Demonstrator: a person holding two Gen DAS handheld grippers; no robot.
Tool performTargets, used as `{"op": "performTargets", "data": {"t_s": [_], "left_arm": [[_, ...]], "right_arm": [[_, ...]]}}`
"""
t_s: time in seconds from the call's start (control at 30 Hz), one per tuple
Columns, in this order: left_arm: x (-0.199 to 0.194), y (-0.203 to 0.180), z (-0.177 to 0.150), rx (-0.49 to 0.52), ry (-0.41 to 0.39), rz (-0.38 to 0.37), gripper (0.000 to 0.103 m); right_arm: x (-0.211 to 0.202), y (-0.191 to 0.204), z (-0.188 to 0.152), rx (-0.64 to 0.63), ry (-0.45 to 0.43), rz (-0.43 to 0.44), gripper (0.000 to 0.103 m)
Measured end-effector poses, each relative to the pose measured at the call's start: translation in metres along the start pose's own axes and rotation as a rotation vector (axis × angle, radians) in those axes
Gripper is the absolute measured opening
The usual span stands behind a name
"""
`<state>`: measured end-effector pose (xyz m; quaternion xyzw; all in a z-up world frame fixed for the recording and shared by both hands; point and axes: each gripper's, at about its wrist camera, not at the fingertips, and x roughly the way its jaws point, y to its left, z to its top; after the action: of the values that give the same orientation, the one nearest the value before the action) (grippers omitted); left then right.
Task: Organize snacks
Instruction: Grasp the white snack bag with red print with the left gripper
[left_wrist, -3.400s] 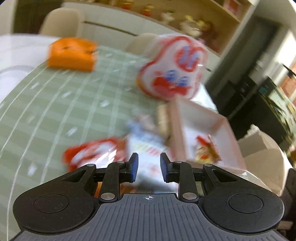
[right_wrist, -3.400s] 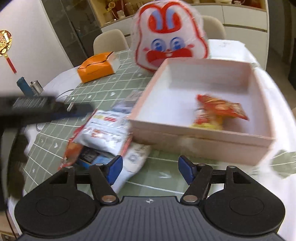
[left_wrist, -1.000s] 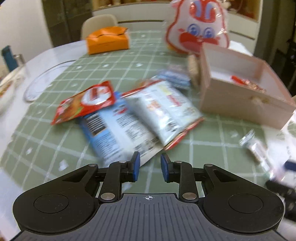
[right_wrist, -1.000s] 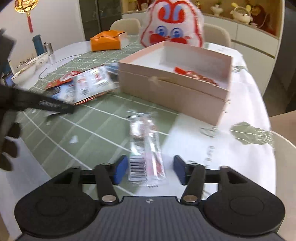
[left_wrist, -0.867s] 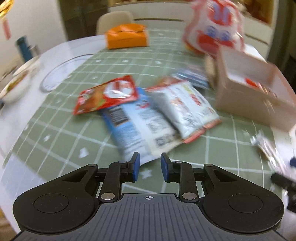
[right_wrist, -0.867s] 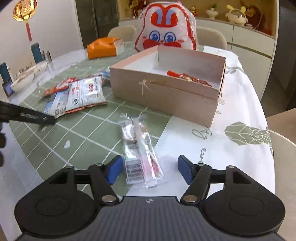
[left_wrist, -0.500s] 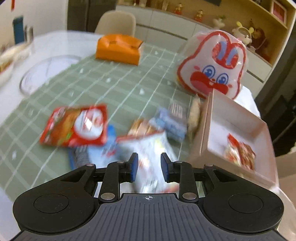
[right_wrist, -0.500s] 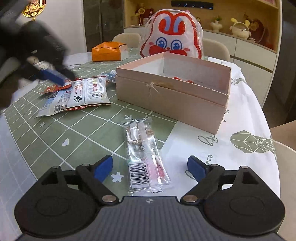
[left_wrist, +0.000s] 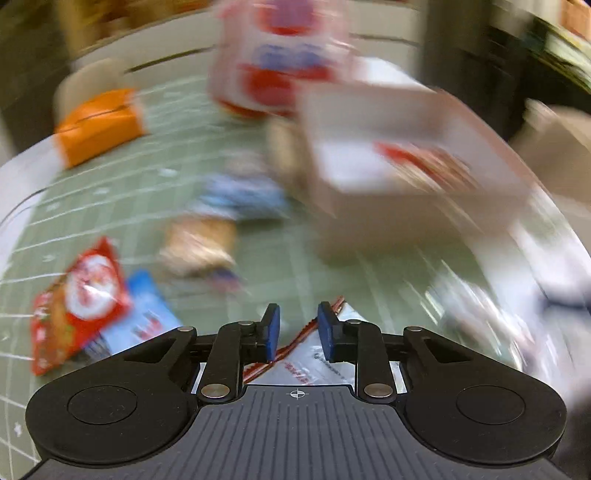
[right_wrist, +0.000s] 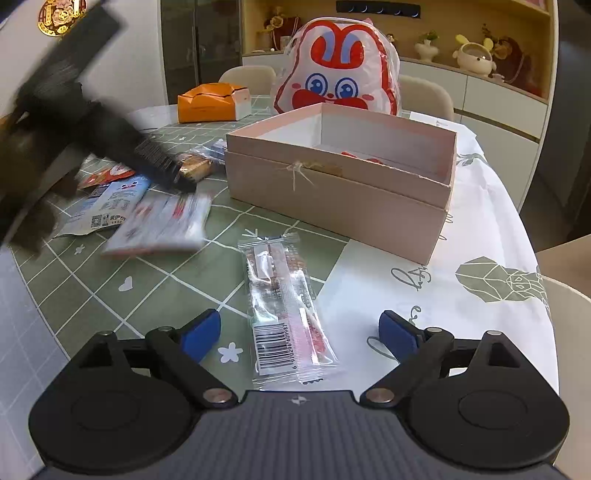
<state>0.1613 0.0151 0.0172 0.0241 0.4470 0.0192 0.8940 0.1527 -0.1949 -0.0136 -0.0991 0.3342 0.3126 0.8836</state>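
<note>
A pink cardboard box (right_wrist: 343, 192) stands open on the table with a red snack pack (right_wrist: 364, 158) inside; it also shows blurred in the left wrist view (left_wrist: 413, 192). My right gripper (right_wrist: 300, 332) is open, its jaws wide on either side of a clear wrapped snack bar (right_wrist: 284, 306) lying on the cloth. My left gripper (left_wrist: 297, 328) hovers low over a white snack bag (left_wrist: 314, 363), jaws narrowly apart with the bag's edge between them; it is unclear whether they grip it. In the right wrist view the left gripper (right_wrist: 177, 177) is above that bag (right_wrist: 162, 225).
A red pack (left_wrist: 77, 299), a blue-white pack (right_wrist: 110, 206) and small wrapped snacks (right_wrist: 194, 166) lie left of the box. A bunny-shaped bag (right_wrist: 338, 77) stands behind it. An orange box (right_wrist: 210, 101) is at the far left. The table edge runs on the right.
My left gripper has swung down and right, low over the white bag near the box. My right gripper's jaws have opened wider around the snack bar.
</note>
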Motion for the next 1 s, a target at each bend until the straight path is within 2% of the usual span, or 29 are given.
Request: {"op": "performTargets", "data": {"t_s": [0.07, 0.1, 0.17, 0.27, 0.37, 0.47, 0.57, 0.63, 0.7, 0.8, 0.87, 0.9, 1.0], "left_arm": [[-0.016, -0.008, -0.017, 0.017, -0.009, -0.020, 0.030], [-0.026, -0.010, -0.023, -0.013, -0.014, -0.010, 0.030], [-0.042, -0.007, -0.032, -0.123, -0.015, 0.028, 0.030], [-0.061, -0.003, -0.042, -0.293, 0.032, 0.067, 0.029], [-0.069, -0.007, -0.050, -0.392, 0.077, 0.069, 0.029], [-0.068, -0.022, -0.054, -0.387, 0.112, 0.078, 0.030], [-0.063, -0.037, -0.052, -0.335, 0.098, 0.117, 0.039], [-0.058, -0.044, -0.049, -0.323, 0.099, 0.108, 0.050], [-0.054, -0.049, -0.045, -0.299, 0.111, 0.086, 0.072], [-0.047, -0.055, -0.042, -0.253, 0.125, 0.039, 0.093], [-0.046, -0.056, -0.043, -0.250, 0.117, 0.033, 0.093], [-0.048, -0.055, -0.045, -0.255, 0.103, 0.036, 0.090], [-0.053, -0.054, -0.053, -0.226, 0.083, 0.138, 0.081]], "right_arm": [[0.000, 0.000, 0.000, 0.001, 0.001, -0.001, 0.094], [0.000, 0.000, 0.000, 0.001, 0.002, -0.001, 0.094], [0.000, 0.000, 0.001, 0.001, 0.003, -0.001, 0.095], [0.001, 0.000, 0.001, -0.002, 0.006, 0.005, 0.097], [0.002, 0.000, 0.001, -0.007, 0.010, 0.012, 0.099], [0.004, 0.000, 0.001, -0.014, 0.016, 0.022, 0.102], [0.004, 0.000, 0.001, -0.018, 0.018, 0.027, 0.103], [0.004, 0.000, 0.001, -0.018, 0.017, 0.028, 0.103], [0.003, 0.000, 0.001, -0.017, 0.016, 0.028, 0.103], [0.003, 0.000, 0.000, -0.020, 0.015, 0.032, 0.103], [0.003, 0.000, 0.000, -0.020, 0.015, 0.032, 0.103], [0.003, 0.000, 0.000, -0.019, 0.015, 0.032, 0.103], [0.002, 0.000, 0.000, -0.021, 0.014, 0.033, 0.103]]}}
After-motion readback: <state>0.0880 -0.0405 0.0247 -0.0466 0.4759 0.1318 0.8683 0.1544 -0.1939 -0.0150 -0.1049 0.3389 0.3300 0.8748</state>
